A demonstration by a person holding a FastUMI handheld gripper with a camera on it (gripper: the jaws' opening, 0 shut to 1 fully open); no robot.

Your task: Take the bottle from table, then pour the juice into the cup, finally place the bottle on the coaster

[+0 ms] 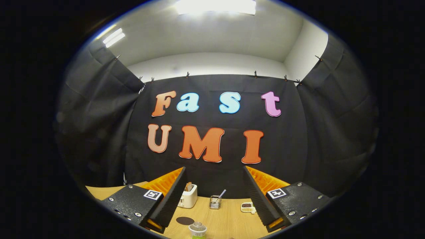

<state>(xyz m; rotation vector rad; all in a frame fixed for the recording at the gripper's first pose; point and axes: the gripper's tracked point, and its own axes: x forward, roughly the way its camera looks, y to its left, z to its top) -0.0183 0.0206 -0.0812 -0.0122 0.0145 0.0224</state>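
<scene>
No words or numbers I can read from here. Each half of my claw (214, 199), spread wide apart, carries a square black-and-white marker (153, 194), a coded pattern rather than text. The bottle (198, 230) label is too small to read.

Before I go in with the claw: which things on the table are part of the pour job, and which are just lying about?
Job:
bottle, capped, low between the open claw's fingers, not gripped
dark round coaster, beside the bottle

Lying about:
toaster, beyond the fingers
wire holder with a utensil in it
small dish of grains
</scene>
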